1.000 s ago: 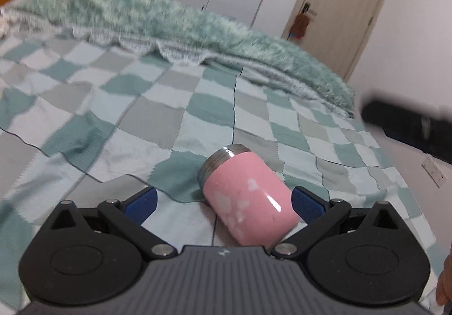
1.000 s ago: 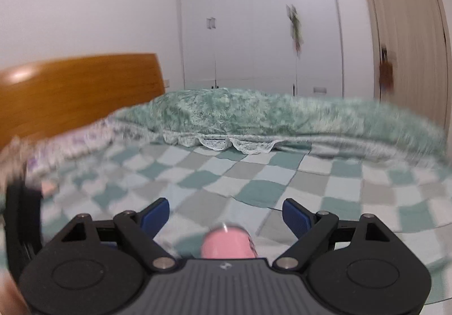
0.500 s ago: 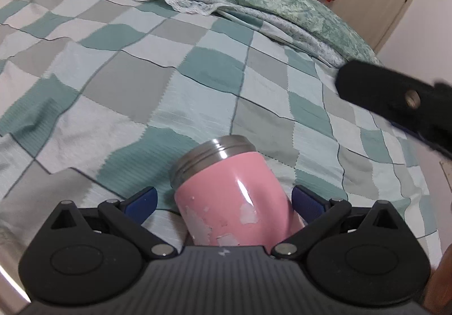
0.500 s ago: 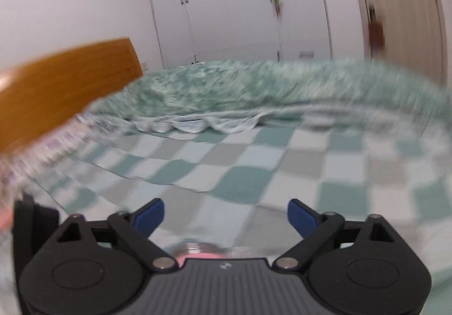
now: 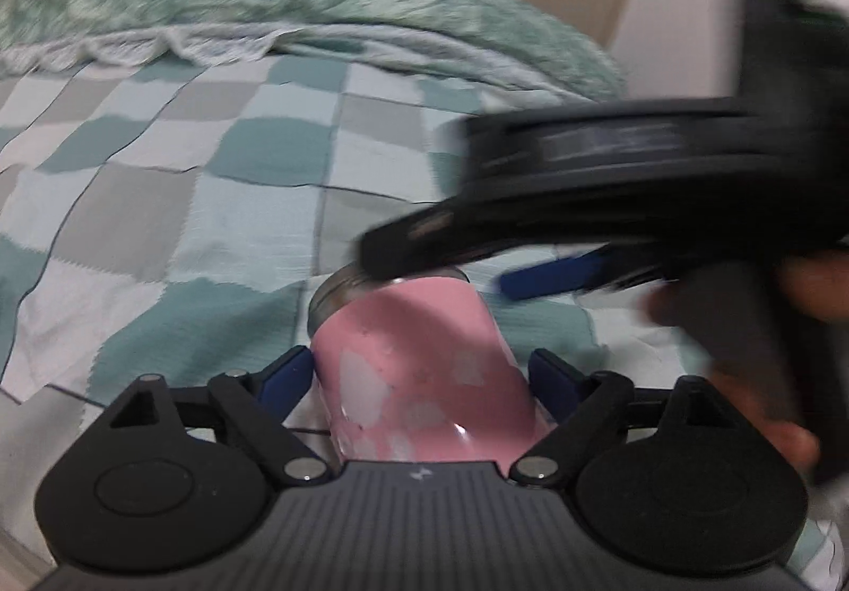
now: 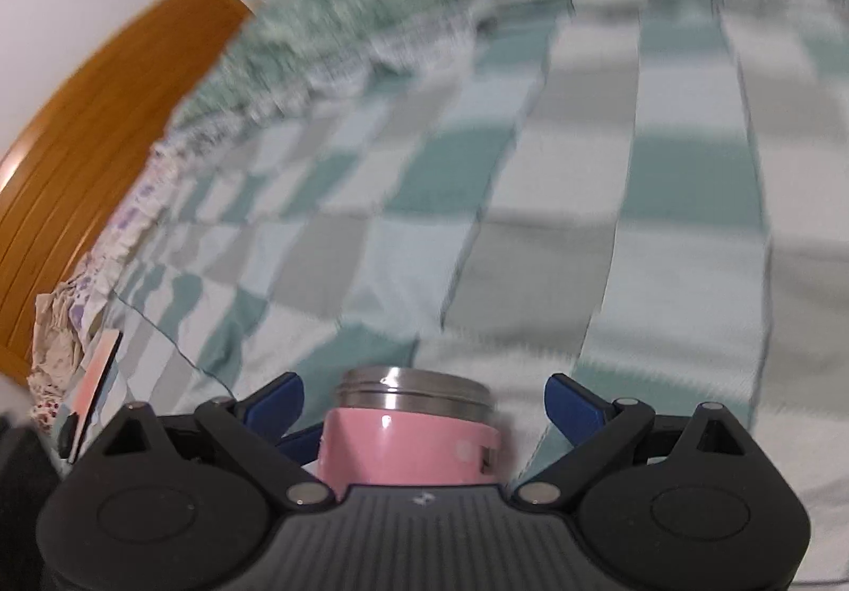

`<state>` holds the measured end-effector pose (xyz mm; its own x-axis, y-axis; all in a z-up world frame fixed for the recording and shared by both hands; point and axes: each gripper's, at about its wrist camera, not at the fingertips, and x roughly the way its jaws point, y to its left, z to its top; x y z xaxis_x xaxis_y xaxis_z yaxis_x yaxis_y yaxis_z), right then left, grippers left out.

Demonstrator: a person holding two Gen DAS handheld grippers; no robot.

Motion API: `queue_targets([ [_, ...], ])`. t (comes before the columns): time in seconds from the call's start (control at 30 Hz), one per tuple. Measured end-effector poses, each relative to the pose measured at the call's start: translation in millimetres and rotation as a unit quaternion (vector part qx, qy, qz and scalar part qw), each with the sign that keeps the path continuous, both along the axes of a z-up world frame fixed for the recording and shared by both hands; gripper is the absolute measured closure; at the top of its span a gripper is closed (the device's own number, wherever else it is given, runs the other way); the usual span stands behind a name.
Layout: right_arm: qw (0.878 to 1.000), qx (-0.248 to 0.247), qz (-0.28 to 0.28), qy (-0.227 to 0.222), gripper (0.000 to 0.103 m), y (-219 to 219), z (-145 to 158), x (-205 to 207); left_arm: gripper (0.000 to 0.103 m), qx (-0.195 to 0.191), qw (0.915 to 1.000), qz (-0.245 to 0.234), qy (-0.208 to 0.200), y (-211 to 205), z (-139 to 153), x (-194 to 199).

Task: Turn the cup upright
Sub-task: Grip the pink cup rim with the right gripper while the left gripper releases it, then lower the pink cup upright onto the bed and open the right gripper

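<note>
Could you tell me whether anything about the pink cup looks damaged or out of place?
Yes: the cup lies on its side on the checked blanket, and pale patches on its pink side look like chipped paint.
</note>
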<state>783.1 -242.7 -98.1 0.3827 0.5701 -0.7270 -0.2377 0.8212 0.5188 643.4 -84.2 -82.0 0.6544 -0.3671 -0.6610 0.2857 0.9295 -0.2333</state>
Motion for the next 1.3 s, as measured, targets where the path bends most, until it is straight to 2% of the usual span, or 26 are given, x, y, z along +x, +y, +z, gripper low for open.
queue_targets([
  [0.07, 0.998, 0.033, 0.004, 0.053, 0.018, 3, -20, 9, 0.016, -0.002, 1.0, 0.002, -0.004, 2, -2, -3],
  [0.1, 0.997, 0.048, 0.006, 0.065, 0.019, 2, -27, 8, 0.016, -0.008, 1.0, -0.001, -0.005, 3, -4, -3],
  [0.17, 0.995, 0.063, 0.014, 0.071, 0.019, 3, -36, 4, 0.016, -0.013, 0.9999, 0.003, -0.001, 4, -5, -5],
  [0.27, 0.994, 0.087, 0.017, 0.07, 0.02, 2, -40, 0, 0.017, 0.007, 0.9998, -0.001, -0.016, 1, -2, -13],
  [0.4, 0.998, 0.064, 0.015, 0.01, 0.02, 1, -24, -22, 0.02, 0.0, 0.9995, -0.006, -0.03, 2, 4, -25],
  [0.47, 0.999, 0.045, 0.015, -0.027, 0.02, 3, -13, -37, 0.019, -0.016, 0.9996, -0.01, -0.019, 6, 6, -32],
  [0.53, 0.998, 0.028, 0.017, -0.061, 0.02, 4, -2, -53, 0.018, -0.024, 0.9996, -0.012, -0.01, 8, 9, -40],
  [0.6, 0.993, -0.004, 0.016, -0.115, 0.02, 8, 11, -75, 0.017, -0.02, 0.9997, -0.005, -0.009, 13, 11, -52],
  [0.7, 0.978, -0.061, 0.02, -0.198, 0.02, 19, 24, -111, 0.012, -0.02, 0.9996, -0.013, -0.014, 24, 13, -80],
  [0.87, 0.944, -0.139, 0.041, -0.298, 0.02, 37, 25, -164, 0.011, 0.021, 0.9987, -0.022, -0.041, 39, 21, -130],
  [0.93, 0.934, -0.156, 0.045, -0.317, 0.02, 40, 24, -180, 0.01, 0.047, 0.9983, -0.004, -0.033, 47, 24, -154],
  [1.03, 0.929, -0.167, 0.051, -0.326, 0.02, 44, 23, -190, 0.007, 0.041, 0.9968, 0.021, -0.065, 66, 33, -195],
  [1.13, 0.937, -0.154, 0.028, -0.312, 0.02, 40, 29, -189, 0.005, 0.033, 0.9952, 0.045, -0.081, 81, 44, -209],
  [1.23, 0.946, -0.129, 0.019, -0.296, 0.02, 34, 29, -193, 0.004, 0.033, 0.9914, 0.077, -0.1, 92, 50, -207],
  [1.3, 0.94, -0.144, 0.029, -0.307, 0.02, 40, 24, -201, 0.004, 0.035, 0.9897, 0.093, -0.103, 94, 50, -202],
])
